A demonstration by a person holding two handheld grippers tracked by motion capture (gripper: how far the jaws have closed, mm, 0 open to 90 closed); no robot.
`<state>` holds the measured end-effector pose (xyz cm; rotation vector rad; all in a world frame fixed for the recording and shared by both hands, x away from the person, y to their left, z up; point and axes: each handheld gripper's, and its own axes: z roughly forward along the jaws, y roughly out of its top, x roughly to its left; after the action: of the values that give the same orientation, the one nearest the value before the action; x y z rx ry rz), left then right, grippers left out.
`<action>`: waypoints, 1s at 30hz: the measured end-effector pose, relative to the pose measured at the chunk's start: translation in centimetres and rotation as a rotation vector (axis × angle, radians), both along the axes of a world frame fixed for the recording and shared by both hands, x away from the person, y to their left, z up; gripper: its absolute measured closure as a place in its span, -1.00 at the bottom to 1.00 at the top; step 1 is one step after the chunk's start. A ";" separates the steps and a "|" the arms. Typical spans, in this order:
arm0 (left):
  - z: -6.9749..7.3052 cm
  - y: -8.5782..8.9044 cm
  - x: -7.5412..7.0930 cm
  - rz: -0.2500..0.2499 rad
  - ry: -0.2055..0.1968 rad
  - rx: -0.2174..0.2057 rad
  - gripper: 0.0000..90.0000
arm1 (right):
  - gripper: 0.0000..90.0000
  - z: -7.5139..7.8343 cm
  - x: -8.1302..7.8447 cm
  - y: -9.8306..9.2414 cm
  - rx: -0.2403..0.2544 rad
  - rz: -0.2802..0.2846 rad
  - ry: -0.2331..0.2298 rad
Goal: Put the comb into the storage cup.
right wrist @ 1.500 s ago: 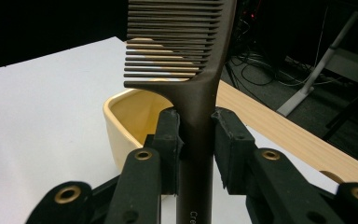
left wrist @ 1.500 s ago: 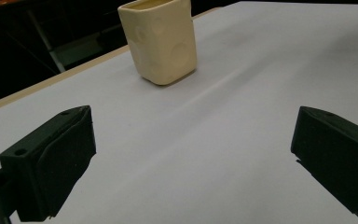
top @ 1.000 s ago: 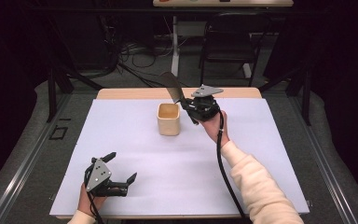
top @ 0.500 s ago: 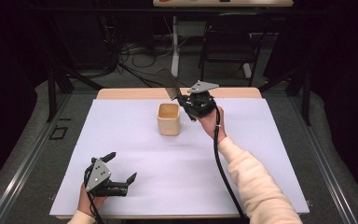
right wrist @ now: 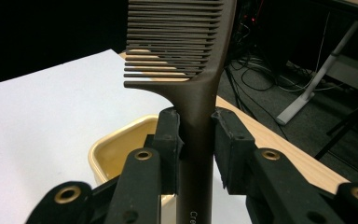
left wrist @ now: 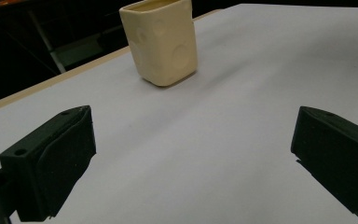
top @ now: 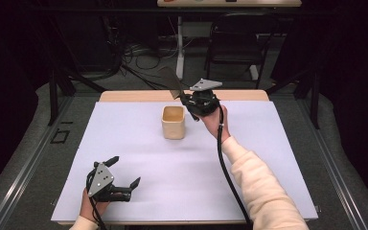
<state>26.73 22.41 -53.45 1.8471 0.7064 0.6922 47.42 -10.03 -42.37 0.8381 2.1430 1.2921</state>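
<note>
Brown plastic, the comb (right wrist: 186, 60) stands clamped by its handle between the right gripper's (right wrist: 196, 135) fingers (right wrist: 168, 140), teeth end rising past them. In the right gripper view the teeth run off the top edge and the handle's lower end is cut off at the bottom, its printed lettering too partial to read. The cup (top: 173, 122), a cream square-sided one, sits on the white sheet covering the counter (top: 268, 158); the right gripper (top: 187, 101) is held in the air just beside the cup's far right corner, with the comb (top: 171, 82) slanting up and away over the cup's far side. That hand (top: 214, 120) grips from below, the cream-sleeved forearm stretching toward the cup from the near right.

Well short of the cup, near the sheet's near left corner, the left gripper (top: 124, 172) lies low over the counter with its fingers (left wrist: 51, 163) spread wide apart, nothing between them, and the cup (left wrist: 161, 39) stands ahead of them. Its hand (top: 93, 206) is partly cut off by the lower edge.
</note>
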 end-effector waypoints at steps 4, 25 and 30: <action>0.0 0.0 -0.1 -0.001 0.000 -0.005 -1.00 | 0.60 0.3 0.1 0.3 0.003 0.003 -0.007; 0.1 0.1 -0.1 -0.002 -0.005 -0.010 -1.00 | 0.60 1.4 0.1 2.7 0.015 0.031 -0.055; 0.1 0.1 -0.1 -0.002 -0.003 -0.014 -1.00 | 0.60 1.5 0.3 3.4 0.021 0.041 -0.062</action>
<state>26.62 22.50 -53.40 1.8337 0.7060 0.6870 47.69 -6.61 -40.83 0.7566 2.1119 1.3450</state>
